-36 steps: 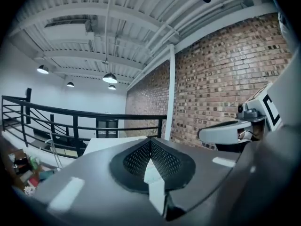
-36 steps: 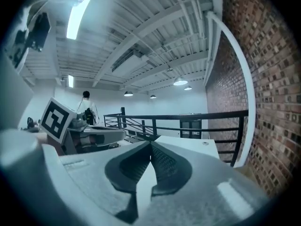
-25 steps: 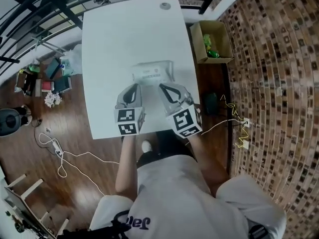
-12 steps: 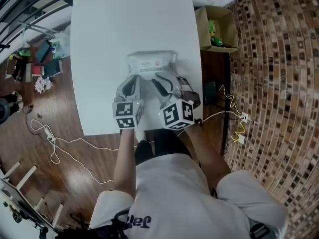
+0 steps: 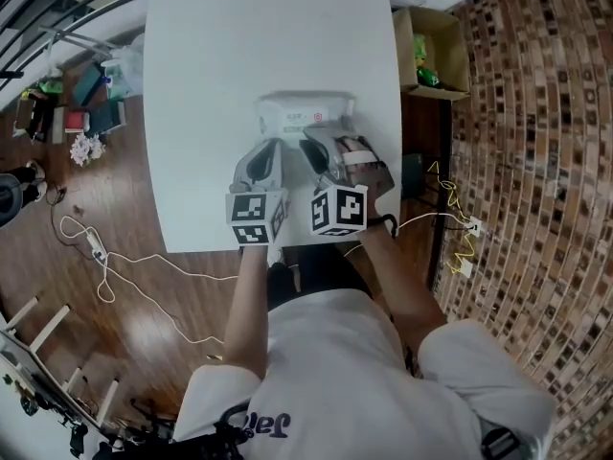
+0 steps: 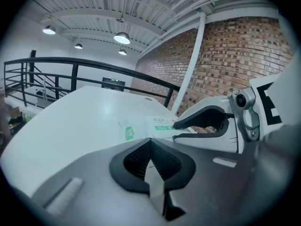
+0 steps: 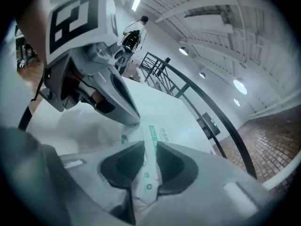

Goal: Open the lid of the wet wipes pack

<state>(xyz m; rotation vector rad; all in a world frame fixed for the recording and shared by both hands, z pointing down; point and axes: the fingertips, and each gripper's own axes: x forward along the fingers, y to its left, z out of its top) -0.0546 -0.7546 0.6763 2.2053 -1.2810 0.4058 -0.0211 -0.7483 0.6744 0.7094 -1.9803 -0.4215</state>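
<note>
Nearest to us, our forearms reach forward to the two grippers, both set at the near edge of the wet wipes pack [image 5: 305, 113]. The left gripper [image 5: 272, 147] meets the pack's near-left part. Its jaws are drawn together, pads meeting at the tips. A thin pale sliver shows lower down between them, and we cannot tell what it is. In the left gripper view the pack lies just beyond those closed tips. The right gripper [image 5: 319, 149] sits just beside the left one, at the pack's near-right part. Its jaws are clamped on the pack's film, which runs out between the dark pads [image 7: 127, 161] with green print on it. The pack lies flat, printed face up, on the white table [image 5: 239, 56], whose bare top stretches beyond the pack. Off to the right of the pack, past the table's edge, an open cardboard box [image 5: 436, 51] stands on the floor.
</note>
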